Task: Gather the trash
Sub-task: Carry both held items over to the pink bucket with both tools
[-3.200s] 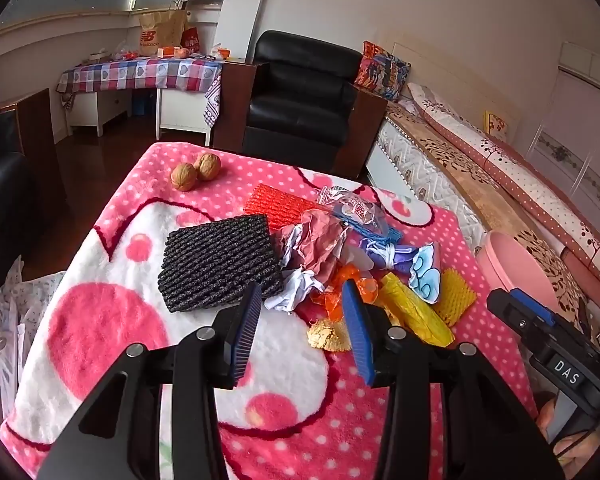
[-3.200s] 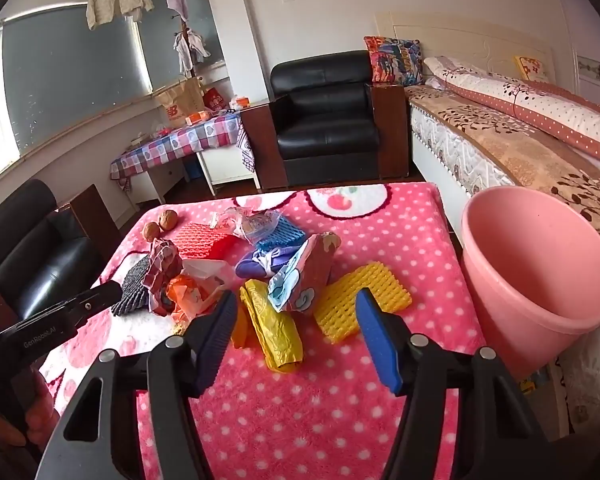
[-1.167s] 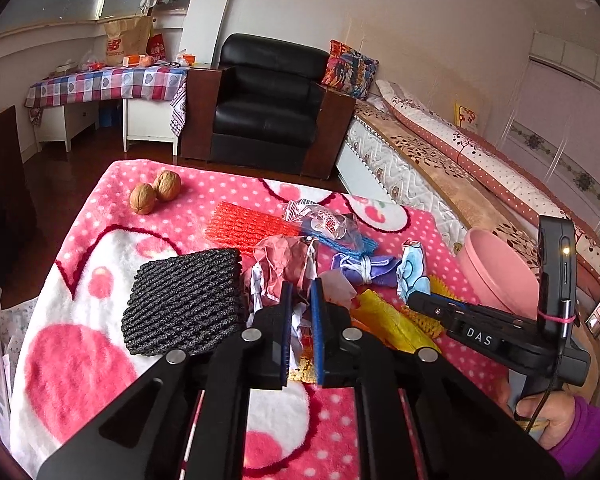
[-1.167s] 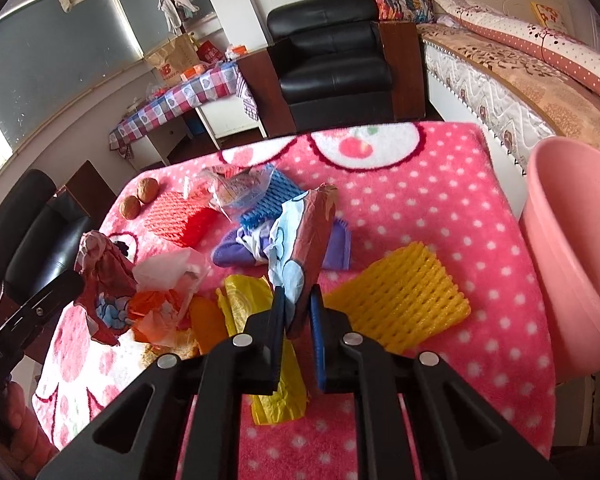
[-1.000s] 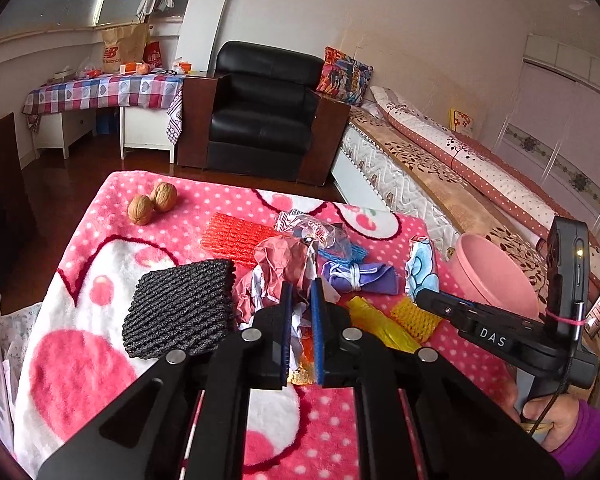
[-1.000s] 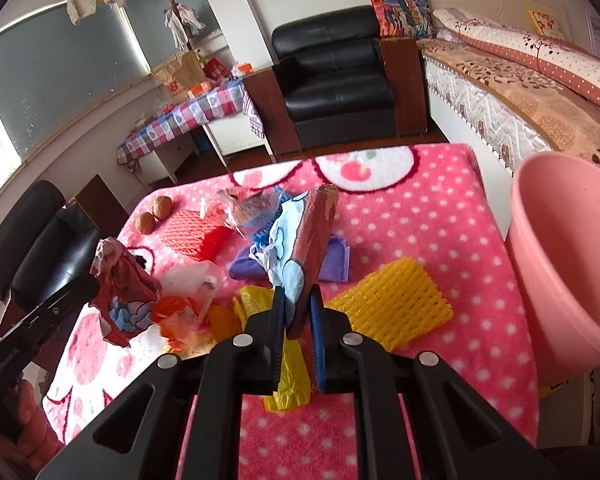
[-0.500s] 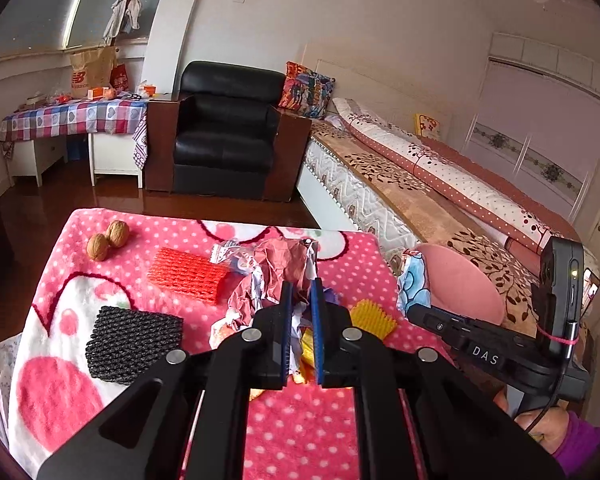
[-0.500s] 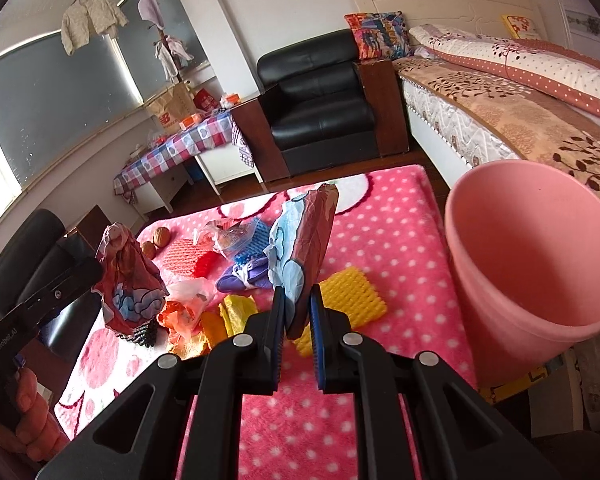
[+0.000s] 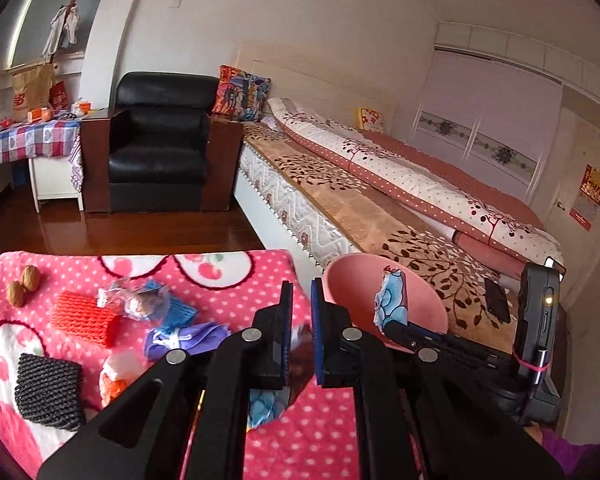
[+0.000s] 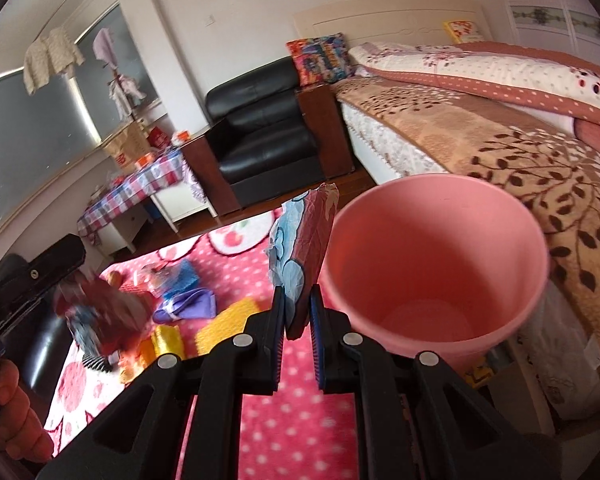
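Observation:
My left gripper (image 9: 300,300) is shut on a crumpled red and blue wrapper (image 9: 265,407) that hangs below its fingers over the table's right part. The same wrapper (image 10: 100,316) appears blurred at the left of the right wrist view. My right gripper (image 10: 298,296) is shut on a flat blue and red wrapper (image 10: 300,240), which stands upright just left of the pink bucket (image 10: 440,260). In the left wrist view that blue wrapper (image 9: 392,300) sits in front of the bucket (image 9: 352,276). The bucket's inside looks empty.
A pink dotted blanket (image 9: 228,264) covers the table. On it lie an orange net (image 9: 84,316), a black net (image 9: 48,390), a purple bag (image 9: 180,338), a yellow foam net (image 10: 228,320) and two walnuts (image 9: 24,284). A bed (image 10: 520,152) runs behind the bucket.
Both grippers have swung right and risen with their wrappers still held. The bucket now fills the right wrist view, and the trash pile has slid to the left.

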`<state>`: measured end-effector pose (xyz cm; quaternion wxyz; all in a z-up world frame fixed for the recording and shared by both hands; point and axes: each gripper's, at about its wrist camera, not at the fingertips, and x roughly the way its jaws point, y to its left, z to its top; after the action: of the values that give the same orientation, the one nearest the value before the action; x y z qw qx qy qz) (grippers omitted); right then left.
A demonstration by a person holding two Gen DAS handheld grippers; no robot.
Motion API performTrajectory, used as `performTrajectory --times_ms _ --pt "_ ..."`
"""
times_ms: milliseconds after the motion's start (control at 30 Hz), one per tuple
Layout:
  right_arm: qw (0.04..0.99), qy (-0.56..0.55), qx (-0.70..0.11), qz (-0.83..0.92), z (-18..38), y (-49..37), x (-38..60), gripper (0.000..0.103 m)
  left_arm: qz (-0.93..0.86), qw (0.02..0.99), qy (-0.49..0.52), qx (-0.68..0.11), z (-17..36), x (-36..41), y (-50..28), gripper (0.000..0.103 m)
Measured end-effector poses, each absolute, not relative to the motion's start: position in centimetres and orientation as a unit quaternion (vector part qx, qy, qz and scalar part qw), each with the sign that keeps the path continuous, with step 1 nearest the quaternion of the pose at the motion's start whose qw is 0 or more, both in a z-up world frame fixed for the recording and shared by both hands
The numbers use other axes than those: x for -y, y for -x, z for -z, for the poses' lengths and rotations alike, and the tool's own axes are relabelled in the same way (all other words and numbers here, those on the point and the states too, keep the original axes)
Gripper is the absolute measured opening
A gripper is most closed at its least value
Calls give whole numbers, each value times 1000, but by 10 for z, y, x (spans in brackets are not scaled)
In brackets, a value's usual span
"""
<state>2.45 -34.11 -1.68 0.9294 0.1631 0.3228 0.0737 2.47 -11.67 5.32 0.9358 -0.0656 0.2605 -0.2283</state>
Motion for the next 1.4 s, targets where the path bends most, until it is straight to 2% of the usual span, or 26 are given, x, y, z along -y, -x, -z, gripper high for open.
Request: performTrajectory --times_ms 233,467,533,600,1100,1200,1400 --pt "924 -185 -332 -44 30 -24 380 11 273 928 34 -250 -61 167 -32 8" --pt "922 -184 -337 -44 38 -21 392 13 272 910 36 -312 -38 160 -33 9" --pt "922 -189 -335 -47 38 -22 395 13 271 903 35 -333 -29 151 -29 25" --pt "922 -191 -334 -47 38 -21 394 13 271 897 35 -348 -21 140 -22 31" --pt "925 -186 -327 -56 29 -6 381 13 225 868 19 -443 43 110 -13 35" --pt "925 -185 -328 -55 28 -3 379 13 223 862 16 -456 54 113 -15 42" --pt "925 -183 -330 -54 28 1 379 13 218 854 1 -472 70 119 -12 42"
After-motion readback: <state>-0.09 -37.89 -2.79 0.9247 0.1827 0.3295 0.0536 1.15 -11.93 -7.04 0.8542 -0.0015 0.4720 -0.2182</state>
